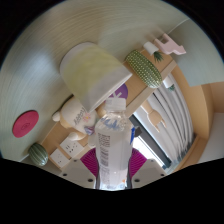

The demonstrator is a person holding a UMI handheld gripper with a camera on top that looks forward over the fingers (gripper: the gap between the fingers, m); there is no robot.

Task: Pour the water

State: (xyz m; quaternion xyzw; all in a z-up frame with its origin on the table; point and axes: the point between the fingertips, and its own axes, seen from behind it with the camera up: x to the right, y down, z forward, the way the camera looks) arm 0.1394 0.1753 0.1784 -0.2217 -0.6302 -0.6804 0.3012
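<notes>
**Clear plastic bottle held tilted**

Clear plastic, the water bottle (110, 140) sits clamped between the gripper (109, 165) and its magenta pads (90, 163), leaning toward a plush toy (76, 120) and green cups (144, 67) beyond. I judge spillage the main risk: the view rolls sharply, and no receiving vessel shows below the bottle's neck.

We see a clear plastic water bottle (110, 140) clamped between our jaws, tilted, its purple cap (121, 92) pointing away. Beyond it stand a lampshade (92, 67) and a cactus-shaped ornament (144, 68).
</notes>
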